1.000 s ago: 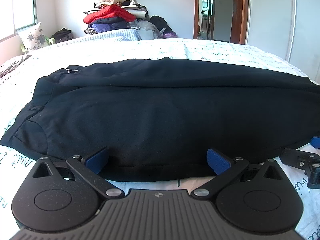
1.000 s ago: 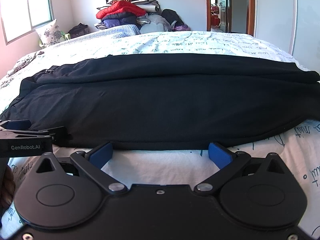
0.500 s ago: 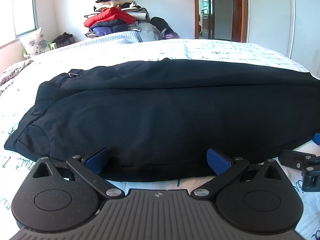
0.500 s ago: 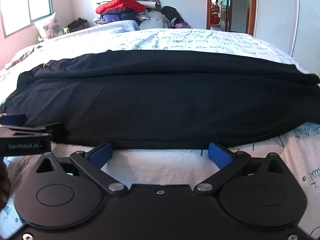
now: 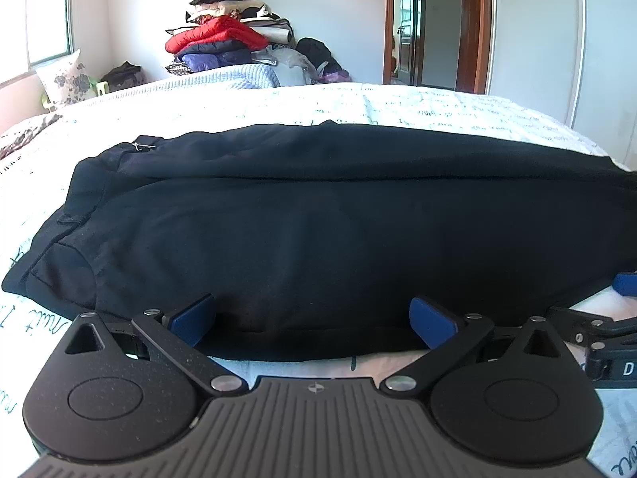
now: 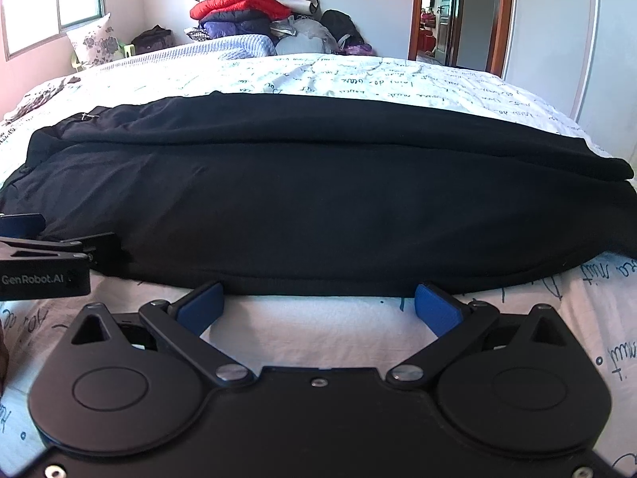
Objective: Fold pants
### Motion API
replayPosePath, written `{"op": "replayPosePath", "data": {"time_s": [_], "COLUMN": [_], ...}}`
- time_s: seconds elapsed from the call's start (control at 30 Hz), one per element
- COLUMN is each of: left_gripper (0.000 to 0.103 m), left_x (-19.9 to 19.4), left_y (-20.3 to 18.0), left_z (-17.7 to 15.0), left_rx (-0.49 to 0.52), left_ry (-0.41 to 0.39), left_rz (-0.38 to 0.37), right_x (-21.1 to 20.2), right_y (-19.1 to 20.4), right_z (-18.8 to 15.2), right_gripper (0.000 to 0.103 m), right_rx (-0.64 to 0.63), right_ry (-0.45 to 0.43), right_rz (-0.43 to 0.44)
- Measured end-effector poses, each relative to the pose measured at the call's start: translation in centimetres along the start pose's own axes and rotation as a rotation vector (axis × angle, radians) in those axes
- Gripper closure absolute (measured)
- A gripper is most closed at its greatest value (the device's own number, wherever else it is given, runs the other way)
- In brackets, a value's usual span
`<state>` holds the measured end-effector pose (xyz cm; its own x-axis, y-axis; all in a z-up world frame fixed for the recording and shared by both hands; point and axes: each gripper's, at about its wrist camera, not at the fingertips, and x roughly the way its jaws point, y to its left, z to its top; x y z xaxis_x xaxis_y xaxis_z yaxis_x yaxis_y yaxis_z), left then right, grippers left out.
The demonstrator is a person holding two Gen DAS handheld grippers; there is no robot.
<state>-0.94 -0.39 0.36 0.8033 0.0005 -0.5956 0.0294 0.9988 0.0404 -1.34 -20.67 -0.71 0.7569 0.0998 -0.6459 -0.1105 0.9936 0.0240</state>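
Both tongs spread wide at the near hem of the black pants – nothing clamped.

Left tongs point(image 5: 312, 316): blue pads apart, tips resting at the near edge of the pants point(image 5: 318, 231), cloth between them but not pinched. Right tongs point(image 6: 316, 304): pads apart, just short of the same edge, white bedsheet point(image 6: 318, 326) showing between them. Pants lie lengthwise across the bed, one leg folded over the other, waistband at the left end. Beyond the pants – more printed sheet, then a pile of clothes point(image 5: 223, 40) against the far wall.
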Motion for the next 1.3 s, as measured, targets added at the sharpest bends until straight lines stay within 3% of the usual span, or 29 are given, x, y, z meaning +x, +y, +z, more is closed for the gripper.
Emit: {"op": "replayPosePath", "data": {"time_s": [0.33, 1.3], "left_gripper": [0.000, 0.000], "left_x": [-0.3, -0.7], "left_y": [1.0, 1.4], "left_z": [-0.2, -0.2], "left_rx": [-0.046, -0.045], "left_ry": [-0.008, -0.010], "left_rz": [-0.043, -0.042], "right_x": [-0.2, -0.1], "right_y": [0.4, 0.6], "right_z": [-0.2, -0.1], "right_gripper": [0.000, 0.000], "right_rx": [-0.018, -0.023], "right_ry": [-0.001, 0.001], "right_rz": [-0.022, -0.029]}}
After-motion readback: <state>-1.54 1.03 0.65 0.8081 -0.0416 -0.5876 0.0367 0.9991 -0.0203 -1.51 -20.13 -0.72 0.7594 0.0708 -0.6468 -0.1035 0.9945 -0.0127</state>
